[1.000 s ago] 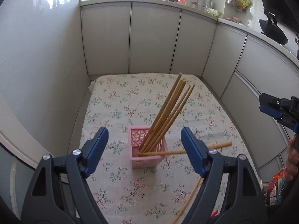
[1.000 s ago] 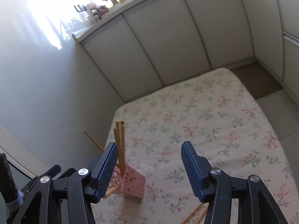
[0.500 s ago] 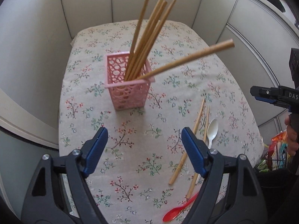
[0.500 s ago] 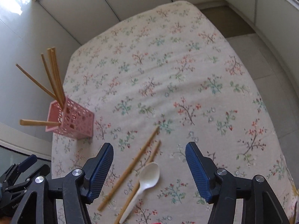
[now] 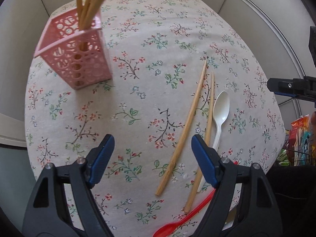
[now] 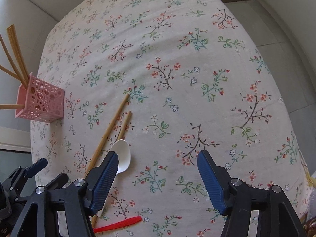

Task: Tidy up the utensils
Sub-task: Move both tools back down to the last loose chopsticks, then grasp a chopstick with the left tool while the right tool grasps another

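Both the left gripper (image 5: pixel 152 158) and right gripper (image 6: pixel 156 179) gape empty, the right having just widened, above 2 loose chopsticks (image 5: pixel 184 126) right of the pink holder (image 5: pixel 79 55); better straddle 1 stick mid-length, clear of the white spoon (image 5: pixel 221 114).

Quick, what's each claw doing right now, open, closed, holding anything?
Left claw: open, empty, has just closed slightly.
Right claw: open, empty, has been opening; white spoon by one finger.
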Demonstrator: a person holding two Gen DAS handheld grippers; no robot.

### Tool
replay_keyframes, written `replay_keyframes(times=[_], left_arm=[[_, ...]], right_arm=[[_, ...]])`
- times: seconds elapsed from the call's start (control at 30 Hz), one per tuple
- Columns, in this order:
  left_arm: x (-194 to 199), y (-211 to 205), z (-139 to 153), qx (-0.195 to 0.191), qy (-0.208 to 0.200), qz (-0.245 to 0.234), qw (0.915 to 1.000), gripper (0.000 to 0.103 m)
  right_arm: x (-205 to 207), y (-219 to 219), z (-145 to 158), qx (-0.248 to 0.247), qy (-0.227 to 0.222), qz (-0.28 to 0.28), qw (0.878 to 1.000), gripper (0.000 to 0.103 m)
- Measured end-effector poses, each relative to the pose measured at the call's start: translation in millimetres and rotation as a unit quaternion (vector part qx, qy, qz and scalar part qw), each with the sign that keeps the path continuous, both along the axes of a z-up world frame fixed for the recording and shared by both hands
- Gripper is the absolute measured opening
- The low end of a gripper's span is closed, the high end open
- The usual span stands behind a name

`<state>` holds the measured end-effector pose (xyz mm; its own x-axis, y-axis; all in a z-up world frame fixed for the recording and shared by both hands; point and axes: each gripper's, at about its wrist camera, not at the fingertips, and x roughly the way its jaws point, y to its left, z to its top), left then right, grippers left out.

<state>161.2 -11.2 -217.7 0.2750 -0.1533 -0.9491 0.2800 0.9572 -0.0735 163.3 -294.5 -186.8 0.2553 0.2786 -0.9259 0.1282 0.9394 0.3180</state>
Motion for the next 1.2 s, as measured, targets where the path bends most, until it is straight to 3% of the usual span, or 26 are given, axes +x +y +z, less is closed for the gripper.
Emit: replay_keyframes(times=[0.13,0.27,0.37,0.6,0.77,1.2], left_arm=[[13,-21,-10,-0.016,0.011,-0.013,0.9997,0.058],[27,-44,-15,-0.030,-0.006,-0.026,0.9992,0.039],[37,-59,-19,-0.046,-0.010,-0.029,0.9985,0.032],[54,-86,-26,-0.038,-0.020,-0.038,0.9984,0.024],[58,-91,-29,-0.016,-0.023,-0.035,0.9990,0.010],[38,-52,-15,0.010,-0.011,-0.036,0.9992,0.007]], right_arm=[[1,-3,-4,-0.004,0.006,0.000,1.000,0.072],[2,-4,-8,-0.006,0.012,0.002,1.000,0.072],[4,-4,-9,-0.006,0.015,0.002,1.000,0.072],[9,-6,-10,-0.001,0.020,-0.001,1.000,0.072],[11,-7,-11,-0.002,0.023,-0.003,1.000,0.072],[24,16,-24,0.004,0.041,-0.001,0.999,0.072]])
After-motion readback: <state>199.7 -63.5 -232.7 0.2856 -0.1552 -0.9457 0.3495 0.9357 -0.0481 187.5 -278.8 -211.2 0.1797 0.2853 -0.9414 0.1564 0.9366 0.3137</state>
